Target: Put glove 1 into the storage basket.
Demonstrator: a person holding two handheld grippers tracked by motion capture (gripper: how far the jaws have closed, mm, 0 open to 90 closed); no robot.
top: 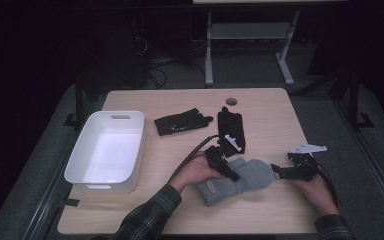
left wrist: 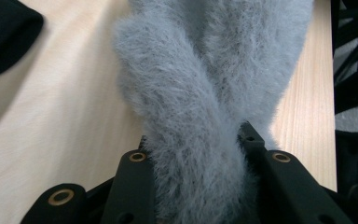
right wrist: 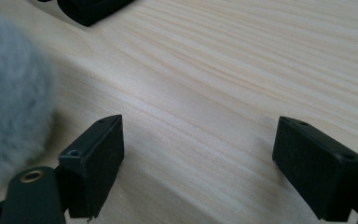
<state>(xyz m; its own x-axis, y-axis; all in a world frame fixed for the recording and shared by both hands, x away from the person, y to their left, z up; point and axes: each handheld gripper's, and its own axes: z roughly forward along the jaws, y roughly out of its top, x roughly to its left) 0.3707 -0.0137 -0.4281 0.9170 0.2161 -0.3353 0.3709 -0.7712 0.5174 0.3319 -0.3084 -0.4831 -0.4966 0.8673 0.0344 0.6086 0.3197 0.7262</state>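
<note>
left tool (top: 228,172): pinching the thumb of the fuzzy grey mitten (top: 240,181), jaws squeezing the fluff
right tool (top: 279,171): sitting spread wide, nothing between
mitten: lying on the tabletop (top: 260,107) near its front edge, right of middle

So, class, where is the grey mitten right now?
In the high view the grey mitten lies on the table's near edge, clamped in the left tongs, with the open right tongs just beside it.

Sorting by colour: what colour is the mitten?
Grey mitten; clearest in the left gripper view.
</note>
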